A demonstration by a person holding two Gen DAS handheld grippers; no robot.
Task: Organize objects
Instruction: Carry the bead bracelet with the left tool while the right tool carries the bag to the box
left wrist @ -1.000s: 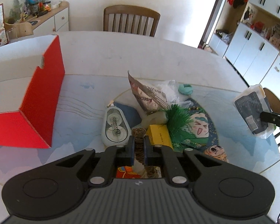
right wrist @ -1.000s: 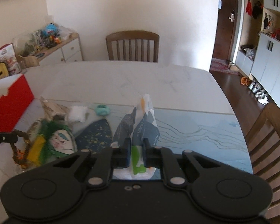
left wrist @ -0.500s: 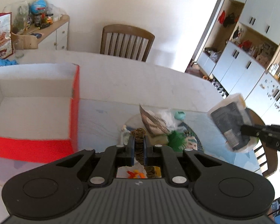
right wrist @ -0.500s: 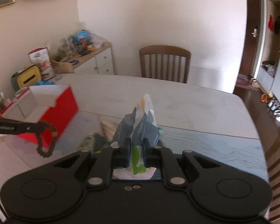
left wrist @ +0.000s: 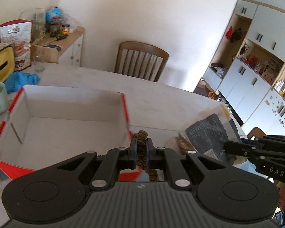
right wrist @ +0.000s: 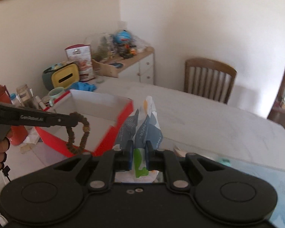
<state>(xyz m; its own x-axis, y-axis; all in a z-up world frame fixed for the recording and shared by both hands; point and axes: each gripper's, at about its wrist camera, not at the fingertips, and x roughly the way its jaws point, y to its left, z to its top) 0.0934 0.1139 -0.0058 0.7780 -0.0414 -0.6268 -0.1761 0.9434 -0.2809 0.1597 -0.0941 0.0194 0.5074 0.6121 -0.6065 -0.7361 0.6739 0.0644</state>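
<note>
Two grippers are each carrying something above the table [left wrist: 161, 102]. The left gripper [left wrist: 142, 148] has its fingers clenched on a brown beaded bracelet [left wrist: 142, 146]; the loop rises just past the fingertips and hangs down behind them. In the right wrist view the same bracelet [right wrist: 79, 133] dangles from the left gripper's [right wrist: 66, 120] tips over the near red wall of the box. The red cardboard box [left wrist: 66, 117], white inside and open on top, lies ahead of the left fingers and to their left. The right gripper [right wrist: 139, 152] has its fingers closed on a paper tissue pack [right wrist: 146, 121] printed in blue, white and green, which stands upright between the pads and rises above them; the box [right wrist: 121, 117] sits just left of and beyond these fingers. From the left wrist view the pack [left wrist: 209, 136] shows its dark printed back, held off to the right of the left fingers by the right gripper [left wrist: 226, 148]. A wooden chair [left wrist: 140, 60] stands beyond the far table edge.
</note>
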